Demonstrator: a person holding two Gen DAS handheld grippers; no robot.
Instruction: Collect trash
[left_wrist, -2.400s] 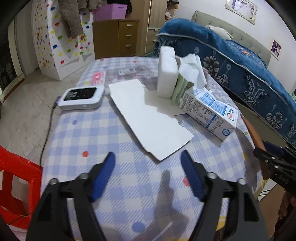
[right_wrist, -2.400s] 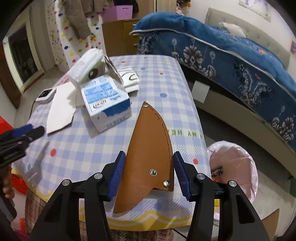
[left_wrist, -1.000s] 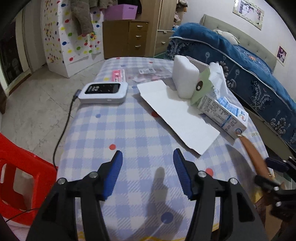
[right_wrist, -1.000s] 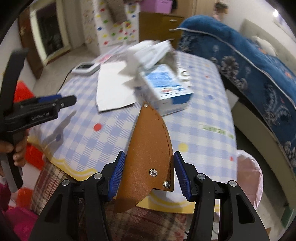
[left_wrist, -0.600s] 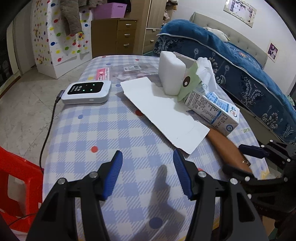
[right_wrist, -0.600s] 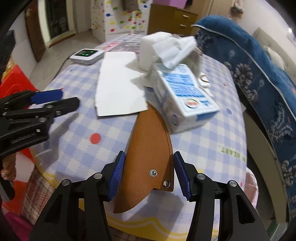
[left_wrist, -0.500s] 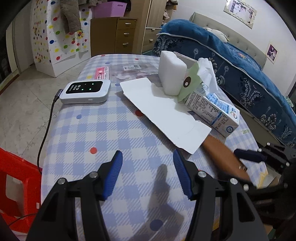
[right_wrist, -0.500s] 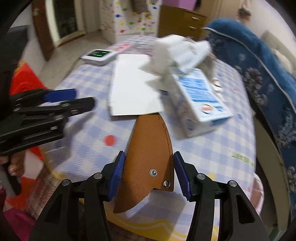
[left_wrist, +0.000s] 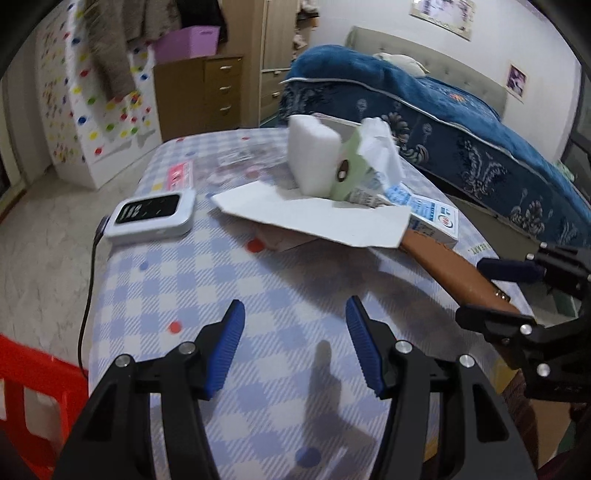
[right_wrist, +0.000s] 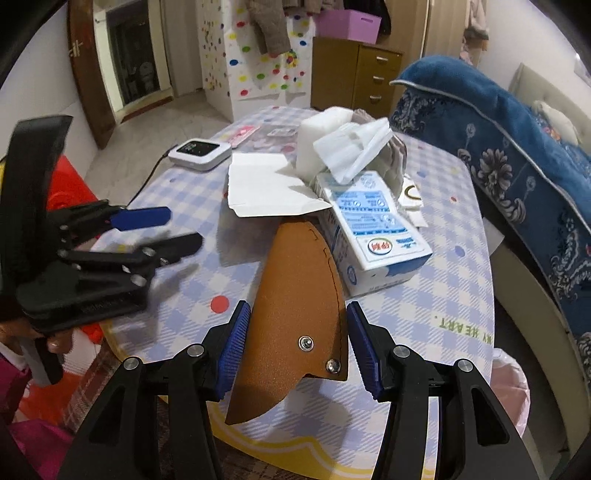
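Note:
My right gripper (right_wrist: 295, 341) is shut on a brown leather sheath (right_wrist: 299, 295). The sheath's tip is pushed under the near edge of a flat white cardboard piece (right_wrist: 266, 184), which is lifted off the table. The sheath (left_wrist: 454, 273) and cardboard (left_wrist: 314, 214) also show in the left wrist view. A blue-and-white carton (right_wrist: 373, 236) lies beside them with crumpled tissue (right_wrist: 351, 147) and a white foam block (right_wrist: 321, 136) behind. My left gripper (left_wrist: 295, 347) is open and empty above the checked tablecloth (left_wrist: 221, 295), and shows at the left in the right wrist view (right_wrist: 162, 232).
A white device with a cable (left_wrist: 151, 214) lies at the table's left side. A red stool (left_wrist: 22, 384) stands to the left of the table. A pink-lined bin (right_wrist: 509, 387) stands on the floor at the right. A bed with a blue cover (left_wrist: 461, 122) runs along the right.
The right gripper has pushed the sheath forward, under the cardboard's edge, and the cardboard has lifted. The left gripper has stayed open and moved in lower over the table.

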